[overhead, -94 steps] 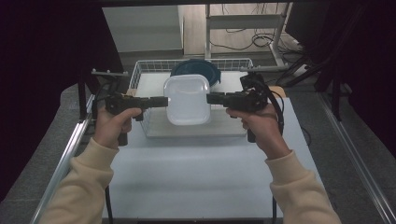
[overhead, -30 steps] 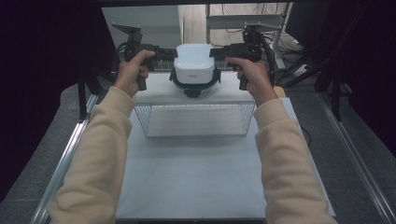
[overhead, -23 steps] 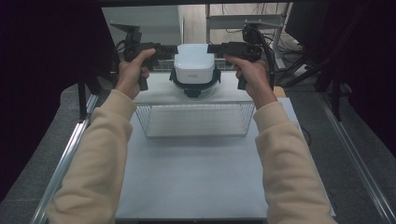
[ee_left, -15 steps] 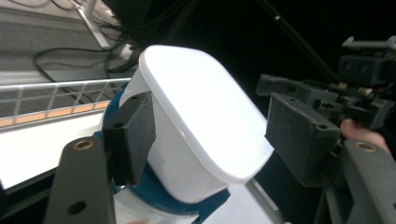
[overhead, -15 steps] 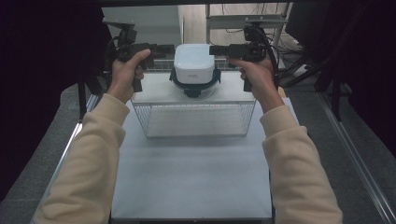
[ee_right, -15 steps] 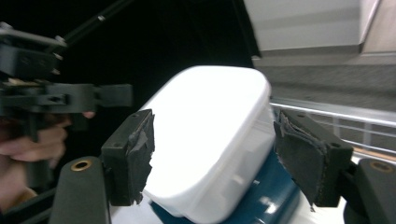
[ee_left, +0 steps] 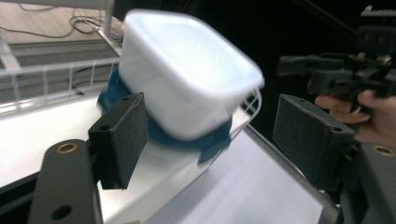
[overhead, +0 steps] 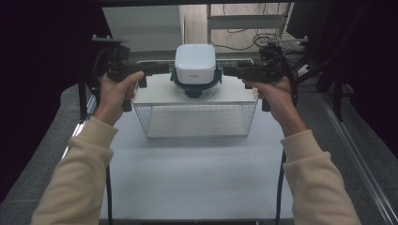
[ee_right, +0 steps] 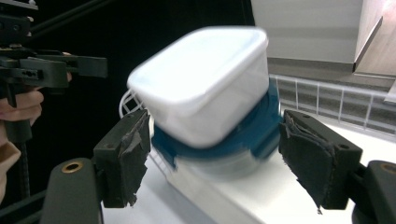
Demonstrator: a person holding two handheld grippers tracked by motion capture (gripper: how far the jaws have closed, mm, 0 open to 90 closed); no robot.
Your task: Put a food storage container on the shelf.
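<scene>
White plastic container (overhead: 195, 63) sits upside down on top of a blue-lidded clear container (overhead: 195, 84); the stack rests on the white shelf top of the wire basket (overhead: 195, 119), at its far middle.

Left gripper (overhead: 162, 68): jaws wide, nothing between the pads. They have just been opening. In the high view the tips stand just to the left of the stack, apart from it. In the left gripper view the white container (ee_left: 187, 77) lies ahead of the jaws and between their lines, blurred; the pads (ee_left: 123, 135) do not press on it.

Right gripper (overhead: 230, 71): jaws wide, also just been opening, nothing gripped. Its tips stand just to the right of the stack, with a small gap to the blue lid. In the right gripper view the white container (ee_right: 205, 84) and the blue lid (ee_right: 243, 135) sit ahead, between the two worn pads (ee_right: 126, 149), untouched.

The two grippers face each other across the stack, roughly level with it. Each gripper view shows the other gripper beyond the stack: right one (ee_left: 327, 72), left one (ee_right: 60, 65).
</scene>
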